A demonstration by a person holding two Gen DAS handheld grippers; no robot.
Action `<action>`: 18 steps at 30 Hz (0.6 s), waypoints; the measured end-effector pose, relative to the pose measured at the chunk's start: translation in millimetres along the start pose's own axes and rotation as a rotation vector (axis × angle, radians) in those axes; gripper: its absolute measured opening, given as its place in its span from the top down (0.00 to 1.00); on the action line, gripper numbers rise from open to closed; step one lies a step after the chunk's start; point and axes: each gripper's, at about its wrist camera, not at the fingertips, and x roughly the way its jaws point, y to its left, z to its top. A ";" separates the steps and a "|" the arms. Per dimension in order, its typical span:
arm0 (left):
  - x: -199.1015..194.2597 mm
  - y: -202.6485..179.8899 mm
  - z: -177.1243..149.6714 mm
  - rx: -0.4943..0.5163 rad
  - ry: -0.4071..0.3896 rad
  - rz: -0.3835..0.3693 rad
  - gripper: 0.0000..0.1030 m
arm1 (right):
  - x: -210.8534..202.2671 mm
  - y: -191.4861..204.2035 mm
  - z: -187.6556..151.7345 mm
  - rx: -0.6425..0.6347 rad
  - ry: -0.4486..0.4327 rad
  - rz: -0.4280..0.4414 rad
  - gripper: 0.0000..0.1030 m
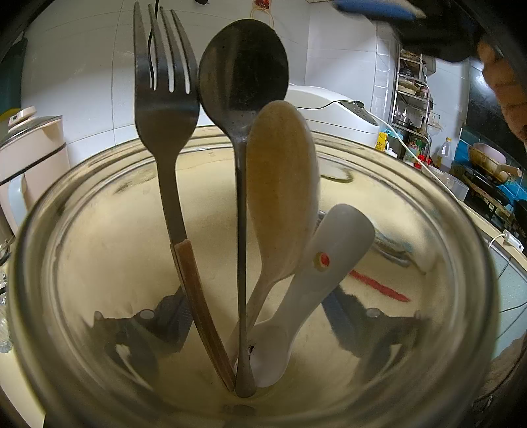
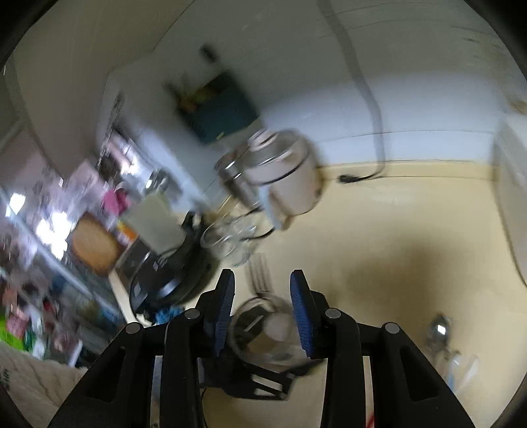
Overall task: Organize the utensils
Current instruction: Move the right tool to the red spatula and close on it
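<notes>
A clear glass jar (image 1: 98,204) fills the left wrist view. My left gripper (image 1: 257,303) is shut on it, its dark fingers (image 1: 141,329) showing through the glass on both sides. Standing in the jar are a metal fork (image 1: 161,108) with a brown handle, a dark metal spoon (image 1: 243,66), a beige spoon (image 1: 280,171) and a white plastic scoop (image 1: 332,250). My right gripper (image 2: 262,280) hovers above the jar (image 2: 266,332), blurred, its blue pads (image 2: 301,312) apart with nothing between them. Its blue pad (image 1: 372,8) and a hand (image 1: 507,89) show at the top right.
The jar stands over a cream counter (image 2: 395,247). A white pot with a glass lid (image 2: 290,177), empty glass jars (image 2: 230,243) and a black appliance (image 2: 171,273) stand at the left. A white cooker (image 1: 329,112) and a shelf rack (image 1: 411,98) are behind. A red item (image 1: 378,286) lies on the counter.
</notes>
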 end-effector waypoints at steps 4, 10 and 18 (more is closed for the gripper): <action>0.0 -0.3 -0.2 0.000 0.000 -0.001 0.21 | -24.4 -49.0 -13.4 0.106 -0.011 -0.145 0.63; -0.1 -0.2 -0.3 0.000 0.000 -0.001 0.21 | -1.8 -95.4 -65.8 0.166 0.156 -0.370 0.64; -0.2 0.0 -0.3 -0.001 0.000 -0.001 0.21 | 46.4 -121.8 -96.2 0.156 0.300 -0.488 0.64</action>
